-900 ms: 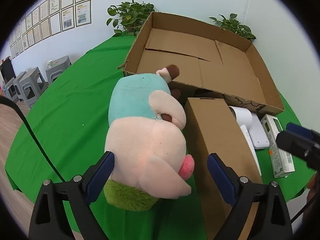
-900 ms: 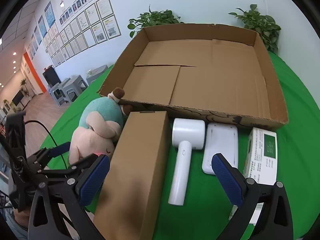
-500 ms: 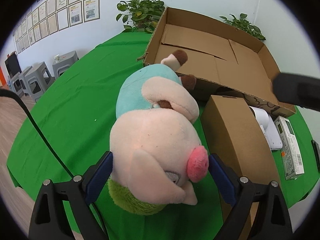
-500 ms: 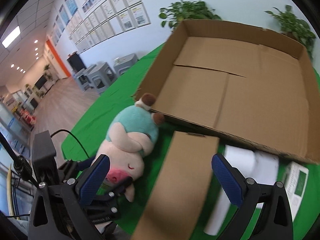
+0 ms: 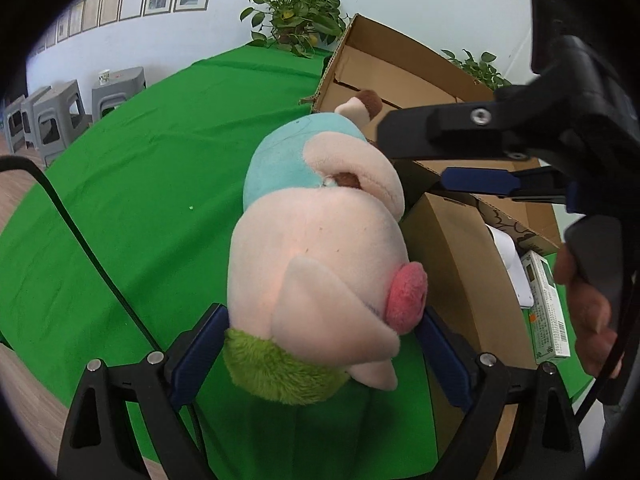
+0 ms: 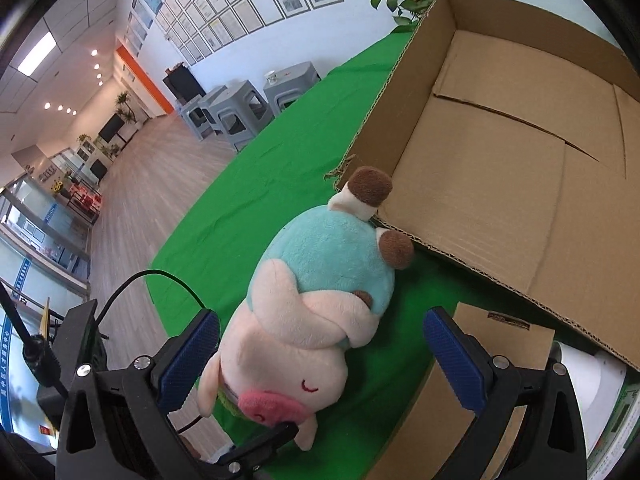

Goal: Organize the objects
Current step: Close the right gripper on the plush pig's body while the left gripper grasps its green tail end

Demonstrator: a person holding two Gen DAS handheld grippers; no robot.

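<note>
From my left wrist, my left gripper [image 5: 320, 354] tilts steeply down with jaws spread wide around the head of the plush toy [image 5: 320, 240], gripping nothing that I can tell, while my right gripper [image 5: 472, 160] reaches across just beyond it, a hand [image 5: 588, 312] on its handle. From my right wrist, that gripper [image 6: 320, 356] also angles down, jaws fully apart straddling the toy [image 6: 316, 292] without pressing it, the tall box [image 6: 472, 400] at my right jaw and the open carton [image 6: 520, 160] ahead.
</note>
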